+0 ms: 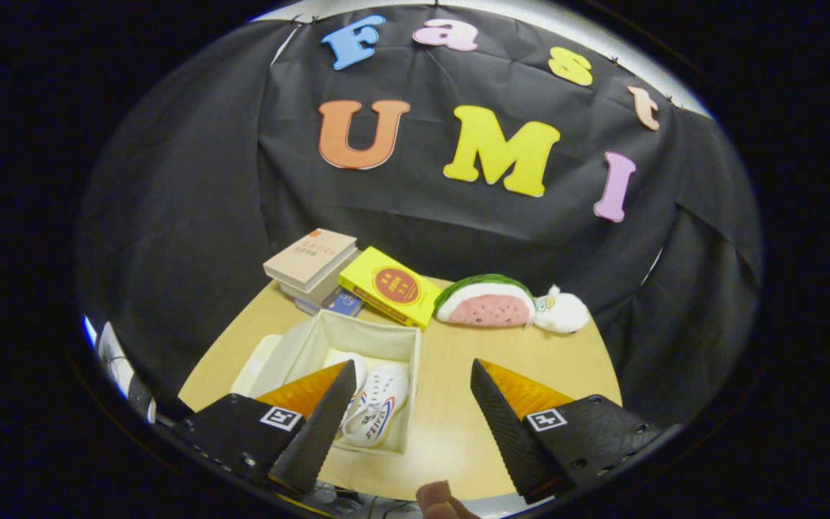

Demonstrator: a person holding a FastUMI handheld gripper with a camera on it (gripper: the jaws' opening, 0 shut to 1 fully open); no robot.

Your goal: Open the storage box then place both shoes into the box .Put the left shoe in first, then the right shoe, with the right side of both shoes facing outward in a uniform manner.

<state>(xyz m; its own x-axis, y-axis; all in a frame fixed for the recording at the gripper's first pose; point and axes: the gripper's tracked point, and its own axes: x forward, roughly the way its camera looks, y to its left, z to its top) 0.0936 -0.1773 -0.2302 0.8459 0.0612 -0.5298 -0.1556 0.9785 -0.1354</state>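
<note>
A cream fabric storage box (400, 339) stands open on the wooden table, its lid (256, 364) lying beside it on the left. Two white sneakers lie inside it side by side: one (379, 407) shows blue and red stripes, the other (348, 360) is partly hidden behind my left finger. My gripper (413, 382) is open and holds nothing. It hovers above the table's near edge, with the box just ahead of the left finger (321, 425) and bare table ahead of the right finger (501, 418).
Beyond the box lie a stack of books (310, 263), a yellow box (390, 286), a small blue item (344, 301), a watermelon plush (487, 301) and a small white plush (563, 310). A fingertip (440, 501) shows at the table's near edge.
</note>
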